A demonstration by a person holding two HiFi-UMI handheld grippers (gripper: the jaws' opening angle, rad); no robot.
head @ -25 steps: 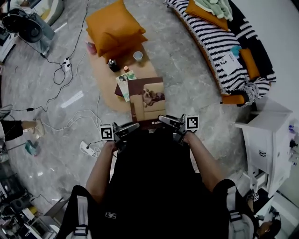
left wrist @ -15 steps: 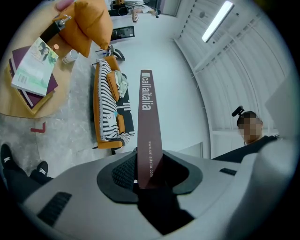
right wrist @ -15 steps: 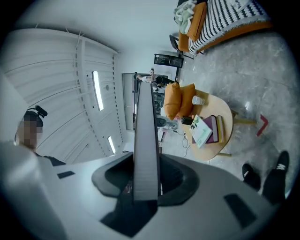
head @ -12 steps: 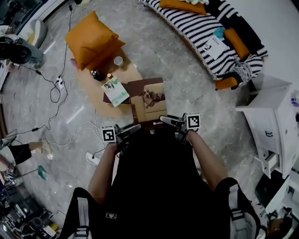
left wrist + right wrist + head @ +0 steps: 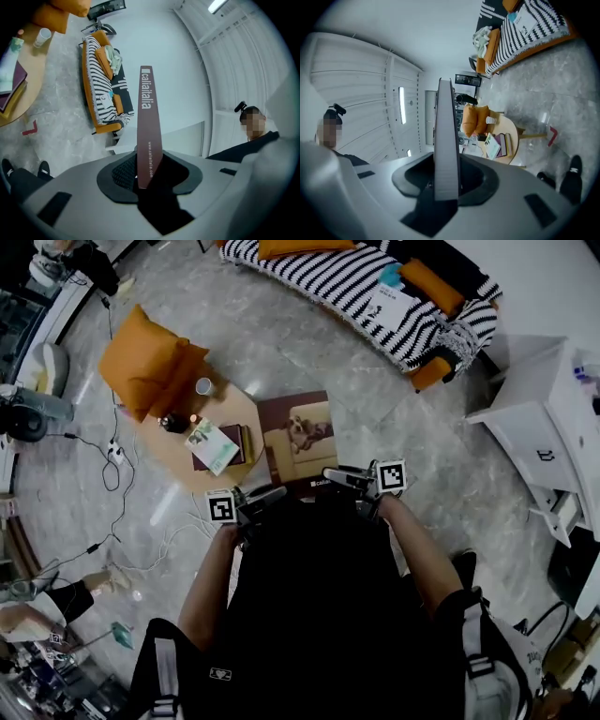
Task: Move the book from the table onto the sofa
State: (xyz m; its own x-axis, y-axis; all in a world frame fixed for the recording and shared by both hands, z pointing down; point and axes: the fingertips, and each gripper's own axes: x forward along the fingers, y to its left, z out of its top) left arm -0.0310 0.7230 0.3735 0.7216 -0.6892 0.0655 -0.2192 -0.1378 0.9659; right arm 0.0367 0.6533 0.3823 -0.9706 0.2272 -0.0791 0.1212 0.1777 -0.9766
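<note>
Holding now: your left gripper [image 5: 272,495] and right gripper [image 5: 337,476] are each clamped on the near edge of the book [image 5: 298,439], left by the spine, right by the page side.
Book's place: off the desk [image 5: 239,409], carried flat in the air before you, with the striped sofa [image 5: 347,282] well apart ahead.
Heft: it looks large and thick, so it is likely heavy (a catalogue, judging by the printed spine); expect the far end to droop.
Stiffness: the covers look rigid, but the smooth cover may slip in the pads.
Best hold: take two grips wide apart, seated deep in the jaws.
Hidden: your torso covers the book's near edge in the head view, and its underside is unseen.
Cut off: one end of the sofa leaves the frame, and cushions and a paper lie on it, so the free seat is hard to judge.
</note>
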